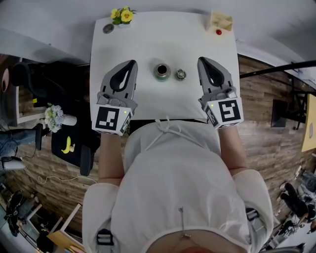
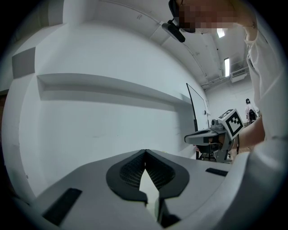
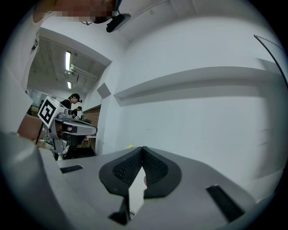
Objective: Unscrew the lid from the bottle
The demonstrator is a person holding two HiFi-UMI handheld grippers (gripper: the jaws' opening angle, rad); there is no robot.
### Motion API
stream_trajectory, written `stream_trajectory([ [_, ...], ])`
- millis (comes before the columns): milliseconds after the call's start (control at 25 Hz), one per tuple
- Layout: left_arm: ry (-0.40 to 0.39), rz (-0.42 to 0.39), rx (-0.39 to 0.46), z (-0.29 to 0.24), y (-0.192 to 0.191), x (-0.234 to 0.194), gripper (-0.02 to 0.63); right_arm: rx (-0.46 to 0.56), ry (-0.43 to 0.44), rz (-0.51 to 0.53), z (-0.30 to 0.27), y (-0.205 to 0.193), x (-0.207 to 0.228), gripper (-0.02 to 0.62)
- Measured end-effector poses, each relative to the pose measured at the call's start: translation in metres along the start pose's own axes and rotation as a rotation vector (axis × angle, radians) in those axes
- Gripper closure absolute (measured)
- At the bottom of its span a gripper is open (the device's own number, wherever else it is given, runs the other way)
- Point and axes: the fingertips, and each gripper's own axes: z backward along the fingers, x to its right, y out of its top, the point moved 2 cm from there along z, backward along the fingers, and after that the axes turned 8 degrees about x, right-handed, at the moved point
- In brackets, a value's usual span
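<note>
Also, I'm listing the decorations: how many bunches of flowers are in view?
2. A yellow bunch at the table's far left corner, and a pale bunch off the table to the left. The person's body may hide more.

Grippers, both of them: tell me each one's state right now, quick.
Left gripper: closed, holding nothing.
Right gripper: closed, holding nothing.

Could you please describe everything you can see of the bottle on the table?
Seen from almost straight above, the bottle is a round, grey, metallic-looking ring around a dark centre, so its mouth appears open. It stands upright near the middle of the white table. The small round lid lies close to its right, seemingly apart from it. It sits between the left gripper and the right gripper; neither touches it.
</note>
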Motion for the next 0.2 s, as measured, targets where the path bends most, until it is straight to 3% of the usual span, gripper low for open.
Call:
stream_trajectory([
  [200, 0.002, 0.023, 0.015, 0.0004, 0.0035, -0.0008, 0.587, 0.01, 0.015, 0.006, -0.0006, 0.0025, 0.0004, 0.592],
])
